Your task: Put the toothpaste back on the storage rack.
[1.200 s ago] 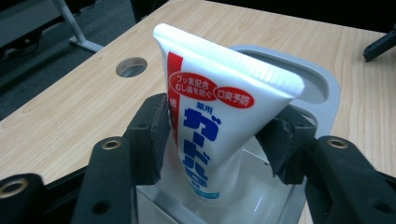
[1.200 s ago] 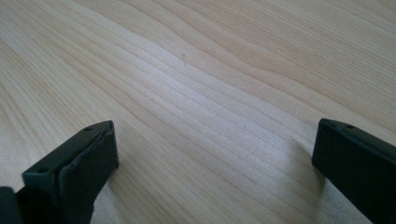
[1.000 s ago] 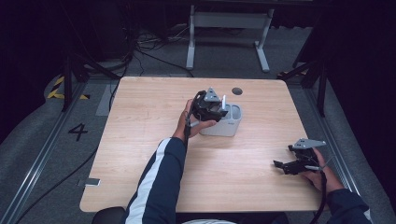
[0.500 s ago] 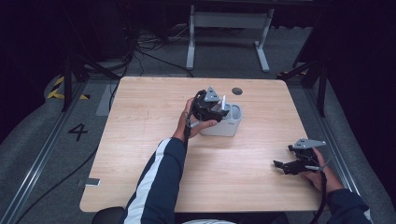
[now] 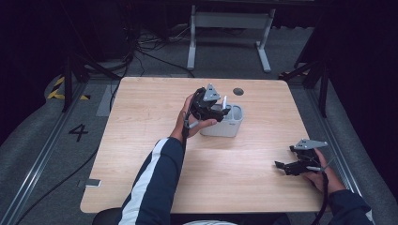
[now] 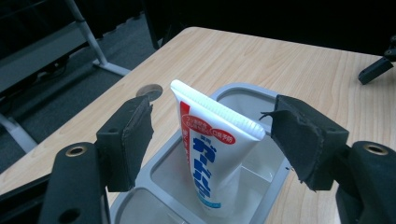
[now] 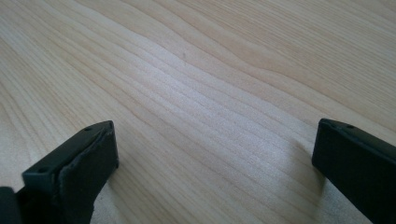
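right claw (image 5: pixel 287 167) sits nearest the person, low over the desk (image 5: pixel 141 140) at its near right edge, jaws spread wide w/ nothing but bare wood grain between them. it's well apart from the action.

farther out, left claw (image 5: pixel 224 108) hangs over the grey bin (image 5: pixel 220 129), roughly mid-desk. its jaws have just been opening; now about half wide, pads (image 6: pixel 133 135) standing clear on both sides of the toothpaste tube (image 6: pixel 210 158). no contact visible in the left gripper view, so it looks let go, not held. tube stands cap-down in the bin compartment right under the claw, crimped end up between the jaws, leaning a bit toward one wall. looks like the drop-in is done and the lift-away is the step in hand.

risks from here, imo:
- the right-hand pad is frayed and close to the crimp corner; if the claw lifts at an angle it could snag the crimp and drag the tube back out or tip it over the rim.
- tube is tilted, not seated flat; a nudge from either pad could flop it into the next compartment.
- bin is light-looking; a sideways pull w/ a pad catching the wall could slide or tip it.

beyond the bin, a small round hole (image 5: pixel 238 91) in the desk, well clear of the claw.
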Action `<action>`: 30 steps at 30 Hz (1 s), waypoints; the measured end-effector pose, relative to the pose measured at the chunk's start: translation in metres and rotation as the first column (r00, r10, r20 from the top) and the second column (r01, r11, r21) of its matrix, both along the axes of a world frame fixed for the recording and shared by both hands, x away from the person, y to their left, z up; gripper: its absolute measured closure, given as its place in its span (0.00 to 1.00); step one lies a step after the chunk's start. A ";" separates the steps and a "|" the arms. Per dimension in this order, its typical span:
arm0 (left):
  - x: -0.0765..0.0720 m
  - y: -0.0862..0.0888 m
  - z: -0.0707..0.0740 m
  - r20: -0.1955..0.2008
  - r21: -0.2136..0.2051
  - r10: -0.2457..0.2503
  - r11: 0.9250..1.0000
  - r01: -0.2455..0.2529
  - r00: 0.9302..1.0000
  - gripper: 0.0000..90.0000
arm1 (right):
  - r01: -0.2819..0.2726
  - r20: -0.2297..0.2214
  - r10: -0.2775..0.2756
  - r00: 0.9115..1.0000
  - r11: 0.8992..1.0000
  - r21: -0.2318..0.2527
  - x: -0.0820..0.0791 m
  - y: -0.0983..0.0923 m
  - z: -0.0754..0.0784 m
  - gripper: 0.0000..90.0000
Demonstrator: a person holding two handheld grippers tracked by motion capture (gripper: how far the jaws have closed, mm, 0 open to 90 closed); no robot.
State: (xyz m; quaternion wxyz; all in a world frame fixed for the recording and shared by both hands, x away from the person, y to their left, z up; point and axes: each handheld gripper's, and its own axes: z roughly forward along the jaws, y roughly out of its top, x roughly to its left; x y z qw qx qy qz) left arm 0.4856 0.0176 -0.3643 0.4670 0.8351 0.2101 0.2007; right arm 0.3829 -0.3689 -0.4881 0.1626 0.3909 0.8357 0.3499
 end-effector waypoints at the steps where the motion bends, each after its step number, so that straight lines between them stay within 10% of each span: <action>1: -0.001 0.001 0.001 0.007 0.003 0.002 1.000 -0.002 1.000 0.32 | 0.000 0.000 0.000 1.000 1.000 0.000 0.000 0.000 0.000 0.01; 15: -0.015 0.010 0.012 0.044 0.072 -0.004 0.997 0.000 0.999 0.30 | 0.001 0.000 -0.001 1.000 1.000 0.000 0.000 0.000 0.000 0.01; 30: -0.036 0.030 0.011 0.091 0.203 -0.013 0.979 -0.005 0.996 0.27 | 0.003 0.000 -0.003 1.000 1.000 0.000 0.000 0.000 0.000 0.01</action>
